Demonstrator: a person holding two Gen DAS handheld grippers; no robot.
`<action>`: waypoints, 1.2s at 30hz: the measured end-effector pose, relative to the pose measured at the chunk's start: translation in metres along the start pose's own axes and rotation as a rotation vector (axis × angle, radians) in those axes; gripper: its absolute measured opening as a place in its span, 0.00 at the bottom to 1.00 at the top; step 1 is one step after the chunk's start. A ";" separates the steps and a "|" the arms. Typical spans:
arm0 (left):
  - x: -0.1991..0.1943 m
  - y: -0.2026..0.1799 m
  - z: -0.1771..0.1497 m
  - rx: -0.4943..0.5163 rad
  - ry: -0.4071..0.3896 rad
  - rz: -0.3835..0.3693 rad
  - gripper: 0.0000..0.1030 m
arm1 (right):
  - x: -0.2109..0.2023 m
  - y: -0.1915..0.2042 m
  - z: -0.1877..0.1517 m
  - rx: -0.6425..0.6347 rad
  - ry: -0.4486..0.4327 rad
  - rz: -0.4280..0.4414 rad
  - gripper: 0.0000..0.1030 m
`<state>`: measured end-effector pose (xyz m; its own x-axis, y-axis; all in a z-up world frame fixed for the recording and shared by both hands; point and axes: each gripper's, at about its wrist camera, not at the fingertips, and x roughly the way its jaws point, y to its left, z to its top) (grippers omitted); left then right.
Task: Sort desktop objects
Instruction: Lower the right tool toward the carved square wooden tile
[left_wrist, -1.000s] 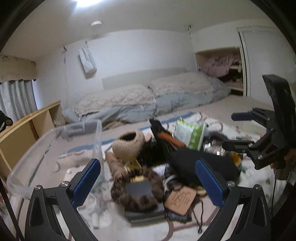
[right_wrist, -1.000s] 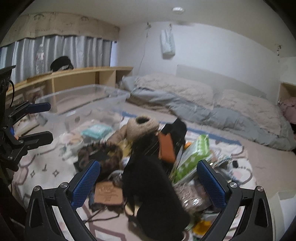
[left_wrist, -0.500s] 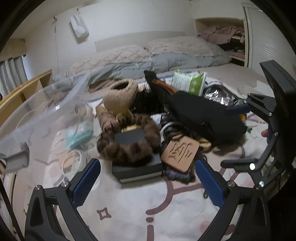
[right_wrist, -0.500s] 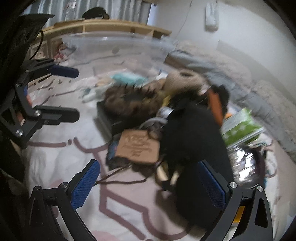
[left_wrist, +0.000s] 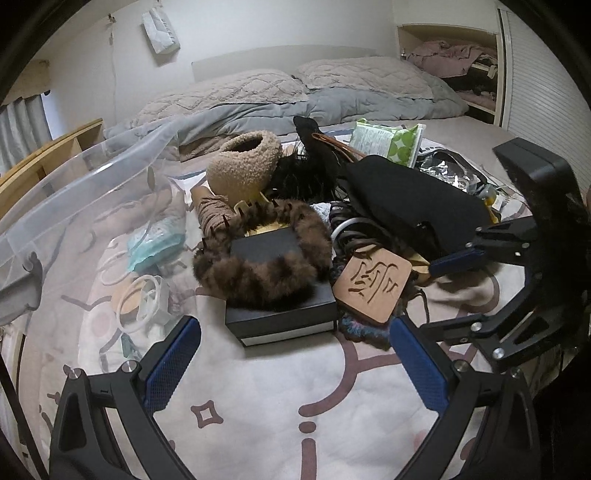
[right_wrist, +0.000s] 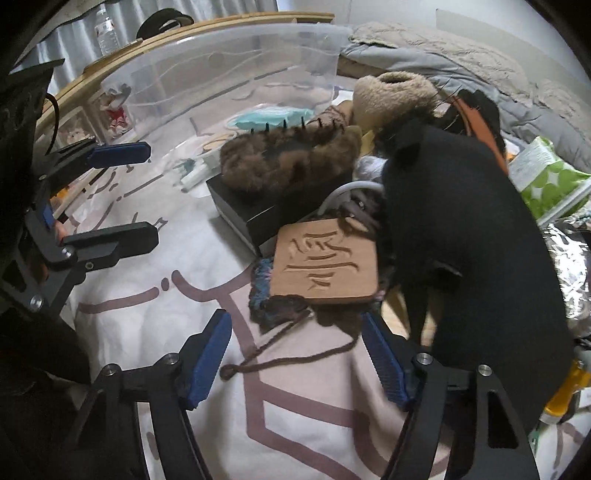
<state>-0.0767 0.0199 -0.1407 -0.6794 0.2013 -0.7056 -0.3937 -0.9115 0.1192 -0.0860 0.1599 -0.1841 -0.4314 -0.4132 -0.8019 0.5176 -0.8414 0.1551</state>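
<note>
A pile of objects lies on a patterned sheet (left_wrist: 280, 402). A black box (left_wrist: 280, 317) carries a brown furry claw clip (left_wrist: 266, 251). A carved wooden tile (left_wrist: 373, 280) lies right of it, on a knitted piece with a brown cord (right_wrist: 295, 354). Behind are a beige fleece hat (left_wrist: 243, 166), a black cloth item (left_wrist: 413, 199) and a green tissue pack (left_wrist: 388, 142). My left gripper (left_wrist: 291, 369) is open and empty, just before the box. My right gripper (right_wrist: 295, 354) is open and empty, close over the cord, below the tile (right_wrist: 325, 262).
A clear plastic bin (left_wrist: 74, 206) stands at the left, with a teal pack (left_wrist: 155, 240) and white rings (left_wrist: 144, 302) inside. A bed (left_wrist: 295, 92) lies behind. A wooden shelf (right_wrist: 184, 33) runs beyond the bin. Foil wrap (right_wrist: 569, 266) lies at the right.
Both grippers have tilted down and moved in toward the pile. The right gripper has come close to the wooden tile and cord. Both stay open.
</note>
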 end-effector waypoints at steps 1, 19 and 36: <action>0.000 0.000 -0.001 0.002 0.002 -0.001 1.00 | 0.002 0.001 0.001 0.002 0.004 0.002 0.62; 0.001 0.014 -0.006 -0.032 0.017 -0.004 1.00 | 0.028 -0.004 0.007 0.068 0.079 0.020 0.10; 0.008 0.015 -0.006 -0.075 0.056 -0.024 1.00 | 0.000 0.020 -0.015 0.098 0.096 0.138 0.01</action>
<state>-0.0843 0.0061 -0.1487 -0.6337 0.2052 -0.7459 -0.3607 -0.9313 0.0502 -0.0645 0.1486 -0.1898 -0.2861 -0.4960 -0.8198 0.4905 -0.8108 0.3194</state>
